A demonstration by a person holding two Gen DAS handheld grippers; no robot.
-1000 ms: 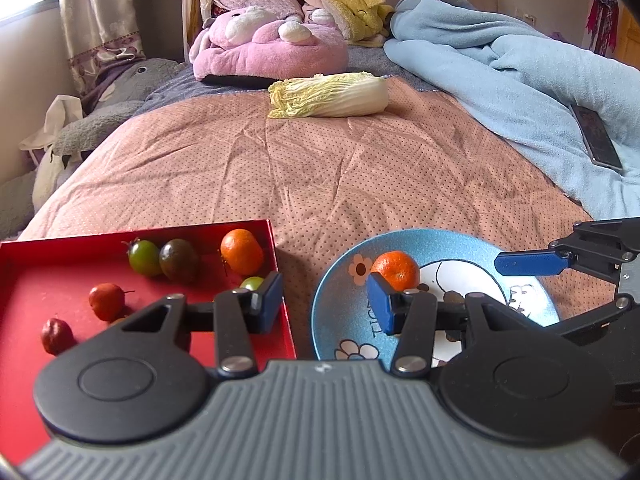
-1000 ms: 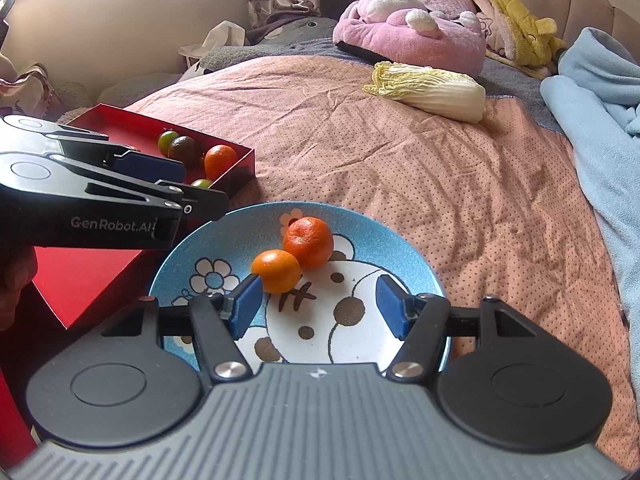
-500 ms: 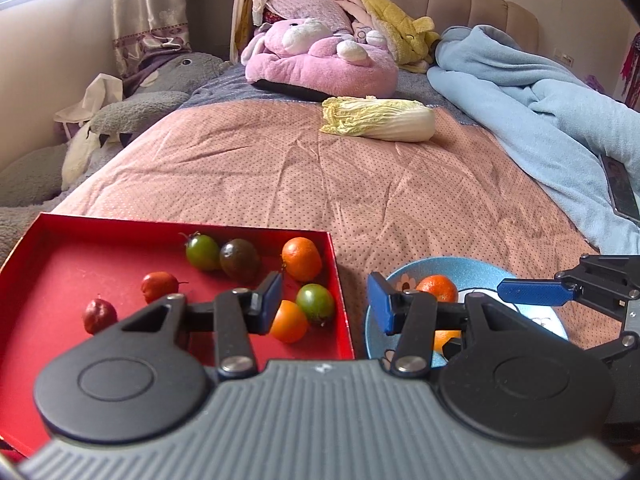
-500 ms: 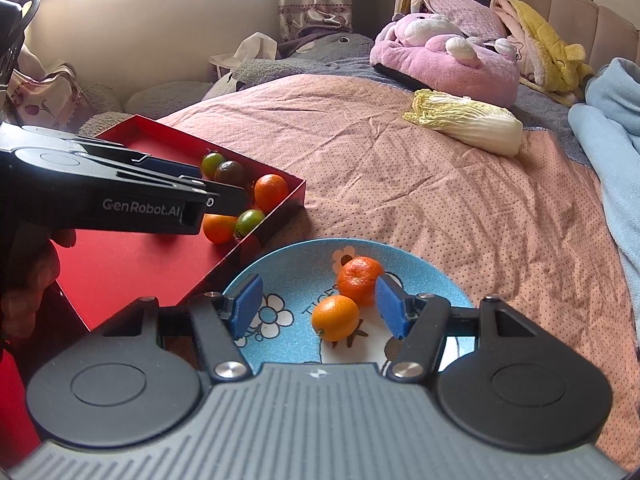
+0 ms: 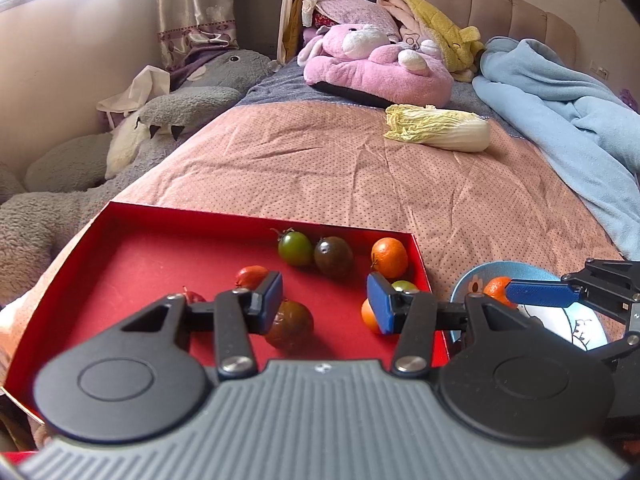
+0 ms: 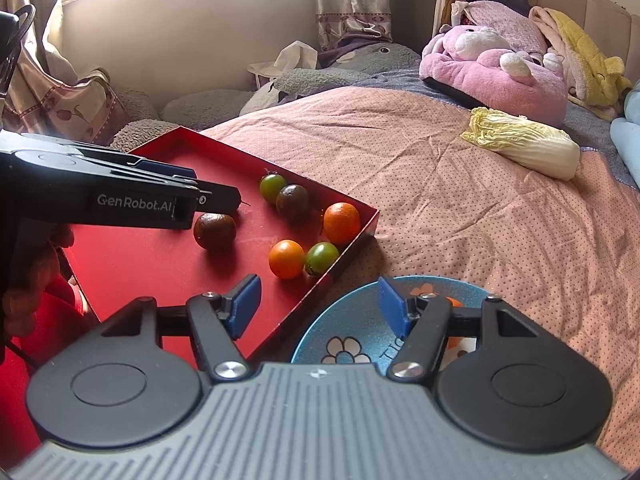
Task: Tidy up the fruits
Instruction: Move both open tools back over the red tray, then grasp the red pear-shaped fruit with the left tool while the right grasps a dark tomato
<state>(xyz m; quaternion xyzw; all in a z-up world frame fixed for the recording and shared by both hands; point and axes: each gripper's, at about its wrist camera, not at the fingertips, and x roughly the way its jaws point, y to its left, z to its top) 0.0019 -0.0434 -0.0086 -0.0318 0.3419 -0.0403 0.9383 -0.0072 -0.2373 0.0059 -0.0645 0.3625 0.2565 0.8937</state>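
My left gripper [image 5: 324, 300], jaws wide apart and holding nothing, hangs over the red tray [image 5: 160, 240]; my right gripper [image 6: 318, 306], likewise spread and empty, straddles the tray's near corner and the rim of the blue plate [image 6: 352, 312]. The tray lies on the pink bedspread [image 6: 480, 220] just beside the plate. Its fruit clusters toward the corner nearest the plate: a large orange mandarin [image 6: 341, 222] close to the far wall, a smaller orange fruit [image 6: 286, 259] touching a green tomato [image 6: 322, 258], a second green tomato [image 6: 272, 188] against a dark brownish one [image 6: 293, 202], and another dark tomato [image 6: 215, 231] just under my left gripper's tip. Two small red fruits [image 5: 251, 277] sit further left, partly hidden by my left fingers [image 5: 272, 300]. At least one mandarin [image 5: 496, 290] rests in the plate; my right finger hides most of it. I judge all of these light, round and prone to rolling on the smooth tray floor. The tomatoes should be thin-skinned and easily bruised, the mandarins somewhat firmer with a yielding peel. I would close across the widest middle of one fruit, gently, choosing an isolated piece so that its neighbours are not nudged.
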